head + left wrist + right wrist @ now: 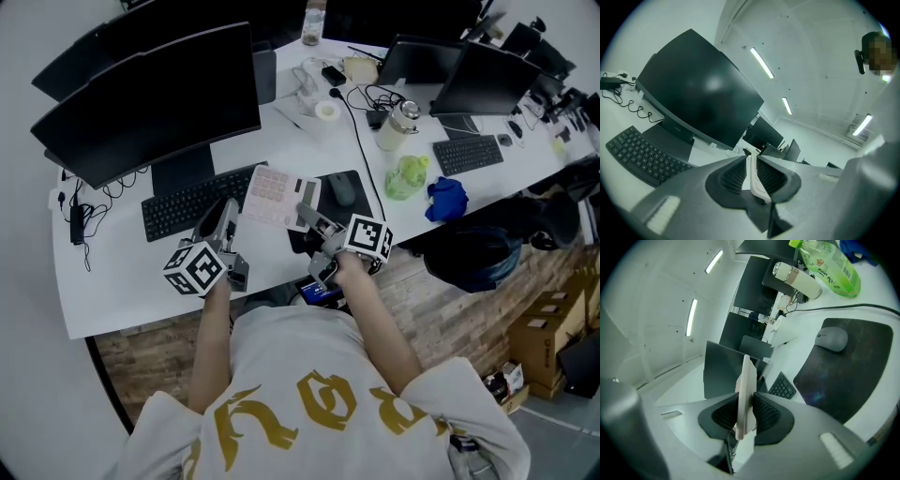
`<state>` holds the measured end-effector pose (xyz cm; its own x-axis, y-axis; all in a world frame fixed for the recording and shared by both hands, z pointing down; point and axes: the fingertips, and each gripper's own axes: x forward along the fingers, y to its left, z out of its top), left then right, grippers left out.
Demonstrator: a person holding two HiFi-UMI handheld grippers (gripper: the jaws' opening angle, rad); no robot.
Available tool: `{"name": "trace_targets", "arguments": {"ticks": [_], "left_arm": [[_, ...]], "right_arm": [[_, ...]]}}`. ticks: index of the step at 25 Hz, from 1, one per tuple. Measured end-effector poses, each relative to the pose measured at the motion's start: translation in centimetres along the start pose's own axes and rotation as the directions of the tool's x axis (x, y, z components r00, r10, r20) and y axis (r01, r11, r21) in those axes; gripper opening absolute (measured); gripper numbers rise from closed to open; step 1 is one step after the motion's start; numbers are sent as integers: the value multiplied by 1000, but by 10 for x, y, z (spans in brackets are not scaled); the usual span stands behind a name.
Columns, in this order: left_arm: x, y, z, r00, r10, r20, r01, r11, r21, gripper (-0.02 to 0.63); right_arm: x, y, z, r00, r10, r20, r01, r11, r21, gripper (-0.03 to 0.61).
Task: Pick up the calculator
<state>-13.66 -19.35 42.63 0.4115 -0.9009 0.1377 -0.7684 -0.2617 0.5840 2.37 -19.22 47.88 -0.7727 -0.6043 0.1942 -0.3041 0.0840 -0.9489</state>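
The calculator (279, 197) is a flat white slab with pinkish keys, held up above the desk between both grippers. My left gripper (231, 212) is shut on its left edge. That edge shows as a thin white strip (755, 180) between the ribbed pads (733, 174). My right gripper (310, 217) is shut on the right end, where the calculator (746, 380) stands edge-on between the jaws, rising past the fingertips.
A black keyboard (187, 202) lies under the left gripper, with a large dark monitor (150, 94) behind it. A mouse (341, 188) sits on a black pad (360, 208). Further right are a green bag (406, 176), a blue cloth (447, 199) and a bottle (397, 125).
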Motion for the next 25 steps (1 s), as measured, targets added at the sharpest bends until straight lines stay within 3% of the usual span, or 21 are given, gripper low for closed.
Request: {"name": "trace_targets", "arguments": {"ticks": [25], "left_arm": [[1,-1,-6,1000,6,-21,-6,1000,1,67]], "right_arm": [[2,-2,-2,1000,-2,-18,2,1000,2,95]]}}
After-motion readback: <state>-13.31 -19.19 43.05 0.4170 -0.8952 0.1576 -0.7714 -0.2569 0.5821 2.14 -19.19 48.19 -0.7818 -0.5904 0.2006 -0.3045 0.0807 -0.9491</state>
